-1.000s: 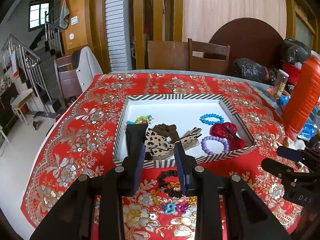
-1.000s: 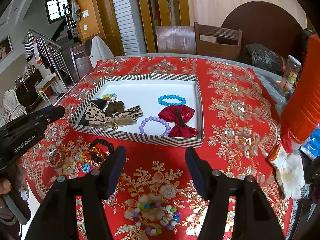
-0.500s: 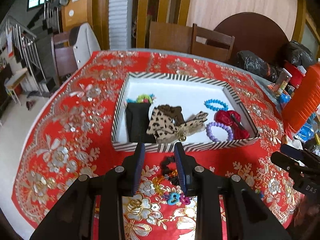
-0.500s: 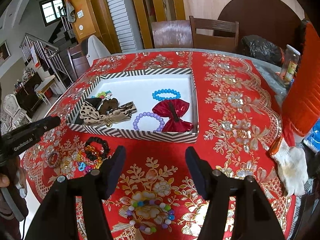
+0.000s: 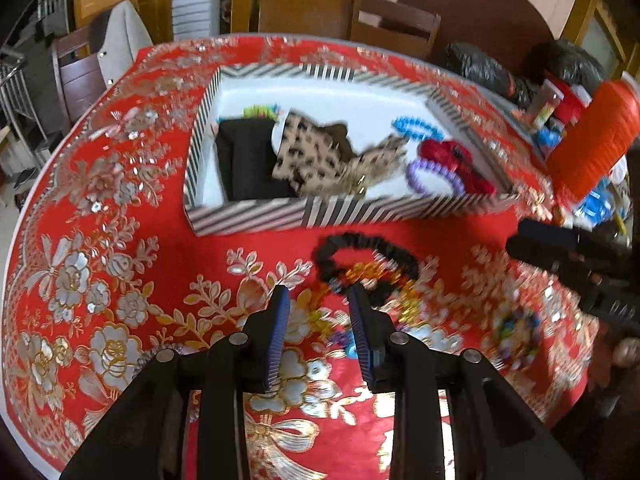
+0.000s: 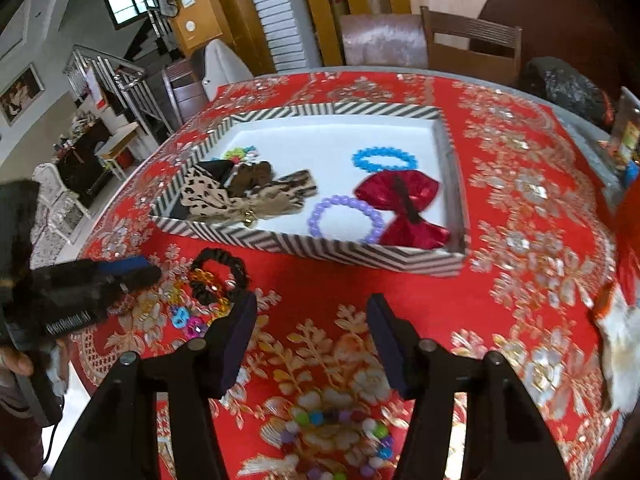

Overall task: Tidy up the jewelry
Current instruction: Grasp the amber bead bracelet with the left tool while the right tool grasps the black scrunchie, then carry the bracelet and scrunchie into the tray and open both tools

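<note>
A striped tray point(image 5: 248, 216) point(image 6: 304, 242) on the red tablecloth holds a leopard bow point(image 5: 308, 156), a red bow point(image 6: 404, 200), a purple bead bracelet point(image 6: 346, 220) and a blue one point(image 6: 384, 158). In front of it lie a black scrunchie point(image 5: 364, 250) point(image 6: 218, 268), a gold chain point(image 5: 372, 274) and small coloured pieces point(image 6: 188, 320). My left gripper point(image 5: 318, 300) is open and empty, low over the cloth just before the scrunchie. My right gripper point(image 6: 312, 316) is wide open and empty above a multicoloured bead bracelet point(image 6: 340, 436).
An orange container point(image 5: 592, 136) and clutter stand at the table's right edge. A white glove point(image 6: 616, 344) lies at the right. Chairs point(image 6: 468, 46) stand behind the table. The table edge curves at the left point(image 5: 24, 216).
My left gripper has dropped and moved forward toward the scrunchie and chain pile, now close over the cloth. My right gripper has moved slightly forward and down. Both stay open.
</note>
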Motion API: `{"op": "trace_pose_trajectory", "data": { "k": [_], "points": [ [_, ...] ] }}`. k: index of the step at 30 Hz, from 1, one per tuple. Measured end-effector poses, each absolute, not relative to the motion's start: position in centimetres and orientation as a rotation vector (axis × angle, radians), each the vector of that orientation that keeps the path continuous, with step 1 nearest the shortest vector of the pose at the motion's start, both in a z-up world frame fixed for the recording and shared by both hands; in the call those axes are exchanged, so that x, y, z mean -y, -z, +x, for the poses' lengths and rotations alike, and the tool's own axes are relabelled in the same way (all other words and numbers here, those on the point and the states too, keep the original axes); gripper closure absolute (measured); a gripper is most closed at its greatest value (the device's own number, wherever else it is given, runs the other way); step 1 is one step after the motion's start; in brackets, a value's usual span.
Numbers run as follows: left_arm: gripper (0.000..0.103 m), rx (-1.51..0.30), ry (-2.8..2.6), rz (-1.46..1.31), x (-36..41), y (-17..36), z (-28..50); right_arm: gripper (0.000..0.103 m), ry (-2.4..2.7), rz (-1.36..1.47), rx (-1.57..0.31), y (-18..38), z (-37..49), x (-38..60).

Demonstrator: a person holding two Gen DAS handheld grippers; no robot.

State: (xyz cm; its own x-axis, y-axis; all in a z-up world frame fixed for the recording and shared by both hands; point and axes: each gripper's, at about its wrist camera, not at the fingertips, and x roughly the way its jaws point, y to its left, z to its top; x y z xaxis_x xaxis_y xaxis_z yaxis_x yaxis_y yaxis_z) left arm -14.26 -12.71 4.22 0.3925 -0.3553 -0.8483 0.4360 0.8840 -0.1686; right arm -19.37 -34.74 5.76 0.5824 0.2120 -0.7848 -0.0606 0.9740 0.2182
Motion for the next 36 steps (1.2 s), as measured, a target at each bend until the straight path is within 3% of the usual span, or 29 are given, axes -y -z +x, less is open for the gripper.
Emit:
{"op": "trace_pose_trajectory", "data": {
  "k": [4,14,16,18,19,21,36],
  "points": [
    [0.076,-1.085,0.515,0.096,12.7,-3.0,-14.0,0.058,-0.210,0.148,-0.978,-4.5,-17.3,33.0],
    [0.076,-1.065,0.527,0.160,14.1,-2.1,-14.0,0.067,-0.292,0.079,-1.038,-1.7,-14.1,29.0],
    [0.076,-1.051,0.537,0.180,14.4,-2.0,-14.1,0.076,-0.292,0.060,-1.057,-1.1,-13.8,28.6],
    [0.085,-1.042,0.546,0.186,14.4,-2.0,-14.1,0.083,-0.290,0.047,-1.044,-1.0,-13.7,28.4],
    [0.098,-1.051,0.550,0.175,14.3,-2.0,-14.0,0.088,-0.291,0.048,-1.046,-0.9,-13.6,28.4],
    [0.098,-1.078,0.566,0.119,13.7,-2.1,-13.7,0.097,-0.296,0.042,-1.041,-0.8,-13.7,28.2],
    [0.098,-0.950,0.569,0.097,12.5,-8.7,-14.9,0.099,-0.258,0.101,-0.888,-7.3,-18.2,33.3]
  ]
}}
